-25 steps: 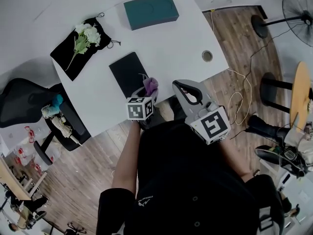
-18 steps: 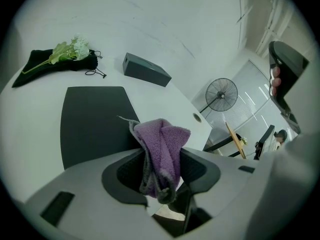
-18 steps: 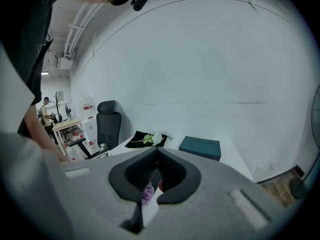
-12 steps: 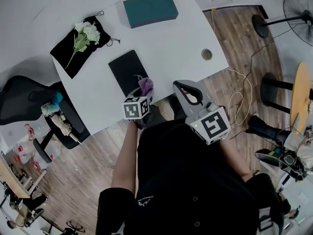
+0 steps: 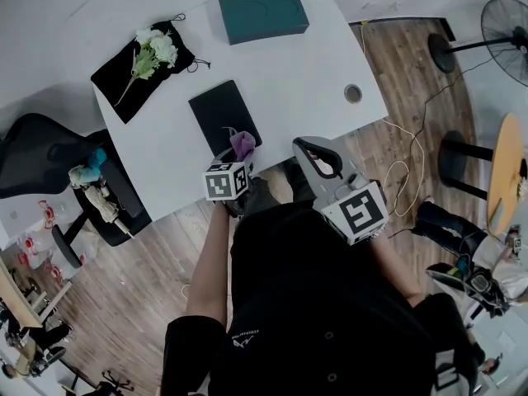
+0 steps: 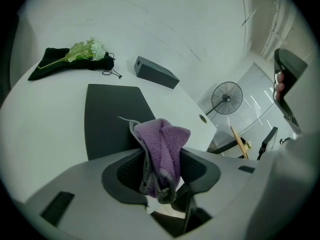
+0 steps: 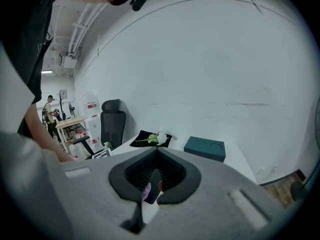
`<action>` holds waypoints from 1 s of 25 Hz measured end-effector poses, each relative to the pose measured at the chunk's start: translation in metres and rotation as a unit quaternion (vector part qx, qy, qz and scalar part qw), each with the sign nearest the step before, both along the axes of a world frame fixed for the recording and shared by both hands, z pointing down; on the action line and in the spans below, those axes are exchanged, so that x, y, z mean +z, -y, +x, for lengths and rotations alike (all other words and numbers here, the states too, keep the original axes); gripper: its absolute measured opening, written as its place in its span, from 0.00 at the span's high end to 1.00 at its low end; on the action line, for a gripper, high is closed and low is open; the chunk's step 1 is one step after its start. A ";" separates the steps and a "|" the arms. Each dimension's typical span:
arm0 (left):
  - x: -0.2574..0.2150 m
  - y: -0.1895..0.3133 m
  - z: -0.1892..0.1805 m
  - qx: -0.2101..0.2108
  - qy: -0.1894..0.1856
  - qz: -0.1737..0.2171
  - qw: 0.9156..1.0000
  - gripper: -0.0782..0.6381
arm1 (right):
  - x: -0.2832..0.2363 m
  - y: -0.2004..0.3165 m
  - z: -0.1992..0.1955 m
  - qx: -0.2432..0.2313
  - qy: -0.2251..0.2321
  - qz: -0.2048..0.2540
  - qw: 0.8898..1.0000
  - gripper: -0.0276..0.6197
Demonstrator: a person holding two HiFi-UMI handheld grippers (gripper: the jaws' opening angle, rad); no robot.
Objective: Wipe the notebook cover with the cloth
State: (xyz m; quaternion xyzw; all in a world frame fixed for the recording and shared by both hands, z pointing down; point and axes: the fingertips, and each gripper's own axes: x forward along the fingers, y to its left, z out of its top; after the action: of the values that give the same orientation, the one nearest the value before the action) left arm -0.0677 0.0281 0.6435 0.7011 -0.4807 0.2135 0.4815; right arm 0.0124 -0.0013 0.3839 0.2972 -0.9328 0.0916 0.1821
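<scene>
Purple cloth (image 6: 162, 149) clamped in left gripper (image 5: 233, 157) | black notebook (image 5: 221, 114) mid-frame, cloth over its lower corner | right gripper (image 5: 312, 147) closed, empty | advice: lower cloth flat, sweep whole cover lightly

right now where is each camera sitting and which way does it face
Head view: on the person's head, looking steeply down at the white table; shows their torso, left arm, left tool and right tool.
Left gripper view: rides the left tool, looking along its jaws, shut on the purple cloth, over the black notebook.
Right gripper view: rides the right tool, facing roughly level toward the wall past its closed jaws; person's arm at left.
Shared: all three show the teal box and flowers.
</scene>
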 end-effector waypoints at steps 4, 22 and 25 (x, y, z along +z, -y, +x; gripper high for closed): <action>0.000 -0.006 -0.009 -0.005 0.005 0.000 1.000 0.63 | 0.002 -0.005 -0.002 0.005 -0.014 -0.013 1.000 0.95; 0.002 -0.037 -0.055 -0.030 0.027 0.000 0.999 0.63 | 0.004 -0.035 -0.026 -0.007 0.002 -0.009 1.000 0.95; 0.002 -0.041 -0.063 -0.037 0.027 0.000 0.999 0.63 | 0.003 -0.039 -0.032 -0.006 -0.002 -0.010 1.000 0.95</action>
State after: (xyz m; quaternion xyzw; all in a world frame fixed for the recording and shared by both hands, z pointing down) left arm -0.1303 0.0690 0.6453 0.6771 -0.5190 0.2142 0.4756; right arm -0.0194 0.0376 0.3865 0.2904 -0.9332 0.0989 0.1874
